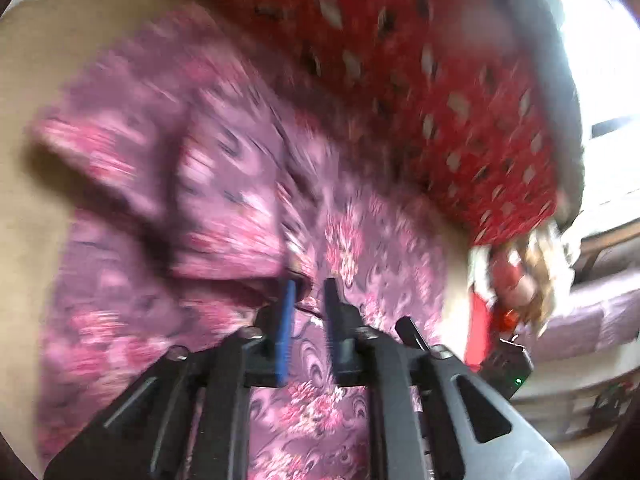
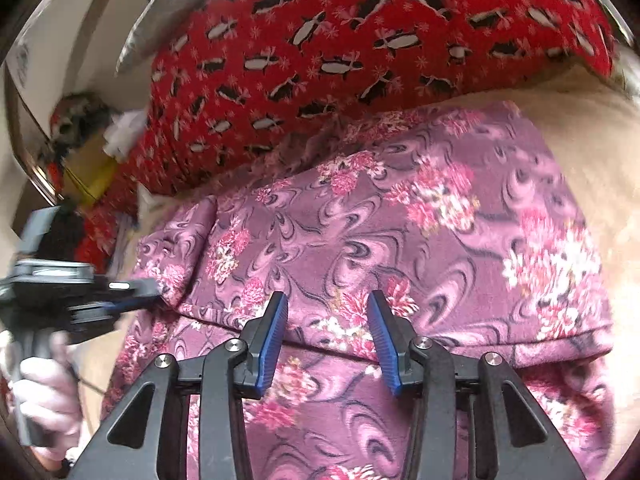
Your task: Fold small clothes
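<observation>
Both the left gripper and right gripper stand apart, empty, over the purple floral cloth directly beneath, probably releasing a finished fold.

Purple floral garment motion-blurred, red patterned cloth cut off at top

- Left gripper low centre, blue pads slightly parted, nothing pinched between them.
- Purple floral garment fills the middle, blurred, a fold edge just above the fingertips.
- Red patterned cloth across upper right.
- Tan surface upper left.
</observation>
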A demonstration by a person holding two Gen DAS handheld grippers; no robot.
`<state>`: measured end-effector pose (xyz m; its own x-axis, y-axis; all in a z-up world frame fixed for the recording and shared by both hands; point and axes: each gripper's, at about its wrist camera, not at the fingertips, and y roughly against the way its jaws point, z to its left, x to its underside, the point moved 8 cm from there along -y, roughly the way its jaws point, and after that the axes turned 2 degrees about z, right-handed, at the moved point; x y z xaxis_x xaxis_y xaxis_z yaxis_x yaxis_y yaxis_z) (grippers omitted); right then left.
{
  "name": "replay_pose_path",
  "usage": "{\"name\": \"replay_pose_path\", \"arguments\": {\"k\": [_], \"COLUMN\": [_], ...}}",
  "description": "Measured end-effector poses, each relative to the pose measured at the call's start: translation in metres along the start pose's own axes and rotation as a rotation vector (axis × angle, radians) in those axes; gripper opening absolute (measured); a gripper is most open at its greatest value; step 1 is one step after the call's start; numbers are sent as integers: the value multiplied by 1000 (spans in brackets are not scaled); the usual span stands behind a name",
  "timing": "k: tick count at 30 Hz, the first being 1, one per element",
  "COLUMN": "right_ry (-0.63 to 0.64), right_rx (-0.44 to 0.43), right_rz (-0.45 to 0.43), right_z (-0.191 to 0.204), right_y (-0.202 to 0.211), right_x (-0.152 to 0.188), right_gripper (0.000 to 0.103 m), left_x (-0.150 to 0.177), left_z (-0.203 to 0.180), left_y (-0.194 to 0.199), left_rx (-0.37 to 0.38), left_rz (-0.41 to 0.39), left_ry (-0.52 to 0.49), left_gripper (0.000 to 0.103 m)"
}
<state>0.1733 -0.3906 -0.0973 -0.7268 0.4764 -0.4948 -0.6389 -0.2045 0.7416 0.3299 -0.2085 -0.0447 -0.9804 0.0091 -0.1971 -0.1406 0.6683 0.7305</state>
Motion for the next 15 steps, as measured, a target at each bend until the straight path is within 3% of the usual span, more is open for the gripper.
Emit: {"name": "replay_pose_path", "arguments": {"k": [1, 3, 4, 6, 8, 11, 15], "right_ry": [29, 151, 197, 327, 438, 643, 826], "right_rx": [-16, -52, -57, -79, -67, -9, 124], "right_rz": [-6, -25, -24, -8, 17, 70, 72], "right_z": [12, 54, 68, 114, 147, 187, 205], "right_y": [2, 7, 6, -2, -15, -43, -75], "right_x": [-5, -14, -16, -15, -8, 13, 22], "right_gripper": [46, 47, 53, 60, 60, 60, 57], "left_x": [-6, -22, -27, -36, -40, -39, -40], "left_z": [12, 43, 56, 84, 99, 103, 100], "left_y": [16, 39, 40, 32, 24, 11, 12], "left_rx": [-1, -25, -29, -8, -9, 12, 27], "left_rz": [-49, -134, -140, -105, -77, -47, -47], "left_ry": [30, 123, 165, 272, 315, 333, 315], "left_gripper": [40, 43, 43, 43, 43, 43, 43]}}
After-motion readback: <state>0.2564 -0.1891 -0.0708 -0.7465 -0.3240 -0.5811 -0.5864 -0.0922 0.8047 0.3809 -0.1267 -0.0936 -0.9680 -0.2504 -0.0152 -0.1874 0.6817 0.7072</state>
